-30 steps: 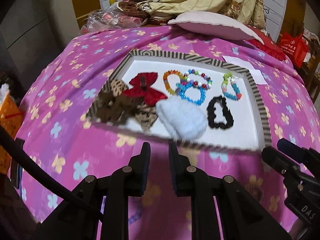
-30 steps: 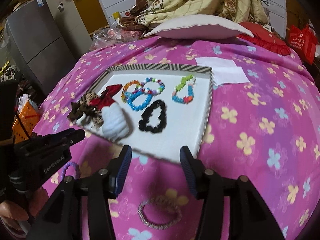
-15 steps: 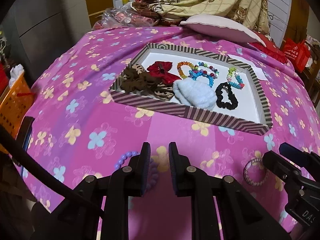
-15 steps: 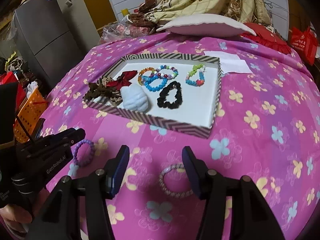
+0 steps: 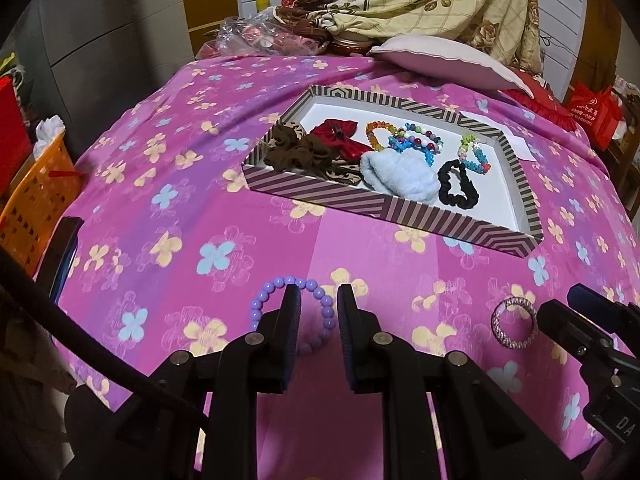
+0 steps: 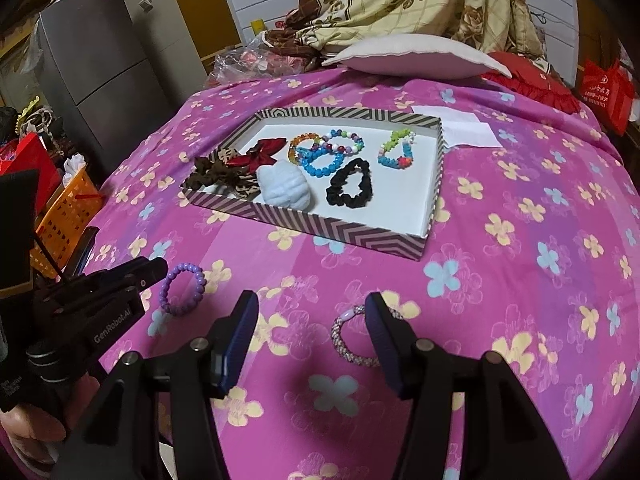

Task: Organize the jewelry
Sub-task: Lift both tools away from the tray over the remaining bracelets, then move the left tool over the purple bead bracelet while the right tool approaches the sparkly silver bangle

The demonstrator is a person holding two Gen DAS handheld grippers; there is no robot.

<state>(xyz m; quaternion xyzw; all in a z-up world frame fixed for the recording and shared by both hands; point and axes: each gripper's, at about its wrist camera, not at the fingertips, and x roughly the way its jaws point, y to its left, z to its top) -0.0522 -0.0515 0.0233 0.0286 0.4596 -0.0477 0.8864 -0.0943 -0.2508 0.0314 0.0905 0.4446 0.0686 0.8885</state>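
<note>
Since the earlier frames both grippers have drawn back toward the near edge of the bed, so the striped tray (image 5: 384, 210) now sits farther up the pink floral bedspread (image 5: 192, 184) and two loose bracelets have come into view in front of the fingers. Left gripper (image 5: 319, 300): jaws part-open with a narrow gap, nothing clamped; the purple bead bracelet (image 5: 256, 306) lies flat on the spread beneath them, its far arc showing between and to either side of the fingertips, the left finger crossing over the ring; contact with the beads cannot be told. Right gripper (image 6: 313, 312): jaws have just been opening and now stand moderately wide, empty; the pink woven bracelet (image 6: 344, 338) lies flat on the spread, its left arc in the gap between the fingers and its right part hidden behind the right finger, not pinched. In the left view the right gripper (image 5: 576, 312) shows at the right edge, its tip just beside that ring (image 5: 514, 330). Tray contents: brown scrunchie (image 5: 298, 154), red bow (image 5: 340, 138), pale blue scrunchie (image 5: 398, 174), black scrunchie (image 5: 458, 186), several coloured bead bracelets (image 5: 416, 140). White pillow (image 5: 444, 60) lies well beyond the tray.
</note>
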